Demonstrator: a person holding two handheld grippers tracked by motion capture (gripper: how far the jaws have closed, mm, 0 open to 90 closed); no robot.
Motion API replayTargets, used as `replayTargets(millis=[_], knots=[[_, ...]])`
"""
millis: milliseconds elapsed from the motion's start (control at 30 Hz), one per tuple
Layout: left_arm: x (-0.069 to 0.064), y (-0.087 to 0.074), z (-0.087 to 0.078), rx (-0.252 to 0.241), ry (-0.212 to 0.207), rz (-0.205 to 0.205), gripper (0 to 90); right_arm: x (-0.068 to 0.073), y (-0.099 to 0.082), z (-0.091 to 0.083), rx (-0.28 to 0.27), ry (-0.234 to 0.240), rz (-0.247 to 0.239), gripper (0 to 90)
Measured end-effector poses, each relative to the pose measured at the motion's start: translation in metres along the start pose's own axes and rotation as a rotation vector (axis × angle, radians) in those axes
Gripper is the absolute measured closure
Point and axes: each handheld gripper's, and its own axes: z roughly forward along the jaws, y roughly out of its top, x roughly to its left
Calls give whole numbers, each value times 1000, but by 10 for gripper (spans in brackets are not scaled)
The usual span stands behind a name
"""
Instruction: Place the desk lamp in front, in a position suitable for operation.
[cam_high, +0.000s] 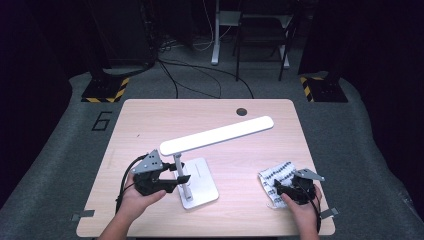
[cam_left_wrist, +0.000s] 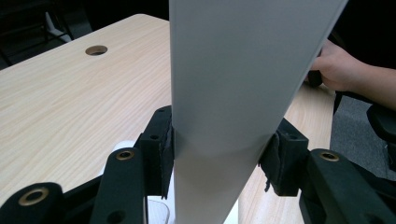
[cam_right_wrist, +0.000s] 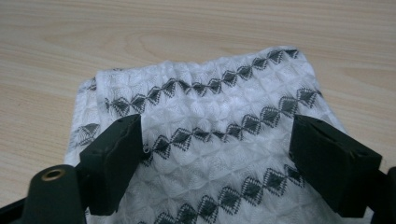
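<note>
One white desk lamp (cam_high: 200, 150) stands toward the desk's (cam_high: 150, 115) near-left corner: a flat square base, a thin upright post, a long smooth bar-shaped head. The left gripper (cam_left_wrist: 219, 154) clamps that head, pads pressed on both edges. One folded waffle-weave cloth (cam_right_wrist: 210, 121), white with rows of dark diamonds, lies near the near-right corner; the right gripper (cam_right_wrist: 215, 163) straddles it, jaws spread, not pinching.

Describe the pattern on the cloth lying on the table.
The cloth is white with rows of dark grey diamonds, clearest in the right gripper view.
</note>
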Motion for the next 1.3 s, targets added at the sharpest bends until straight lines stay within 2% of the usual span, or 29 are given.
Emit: replayTargets(millis=[167,367,500,600,700,867,900,933,967,1000,1033,1100,1133,1167,1300], knots=[[0,0,0,4,-5,0,512,2,-2,2,10,-1,-8,145],[1,0,0,-4,-6,-5,511,6,-3,6,29,-10,-64,116],[1,0,0,-3,-8,-5,510,6,-3,6,32,-10,-60,118],[1,0,0,-3,-5,-3,509,6,-2,6,31,-10,-58,152],[1,0,1,-4,-6,-4,509,8,-2,5,33,-7,-68,240],[2,0,1,-5,-7,-1,510,12,-1,3,25,32,-101,442],[2,0,1,-5,-7,-1,510,12,-1,3,25,32,-101,442],[2,-1,1,-8,-7,-1,510,14,-1,2,23,42,-97,511],[2,-1,1,-8,-7,-1,510,14,-1,2,23,42,-97,511],[2,-1,1,-8,-7,2,511,17,-1,1,28,56,-97,592],[1,-1,1,-9,-5,3,512,16,-1,1,26,68,-115,626],[1,-1,1,-10,-4,4,513,19,0,1,35,79,-116,713],[1,-1,1,-10,-4,4,514,19,0,1,35,79,-116,713],[1,-1,1,-10,-7,6,515,21,0,1,37,92,-125,764],[1,-2,1,-16,-6,11,517,20,1,1,39,118,-85,789]])
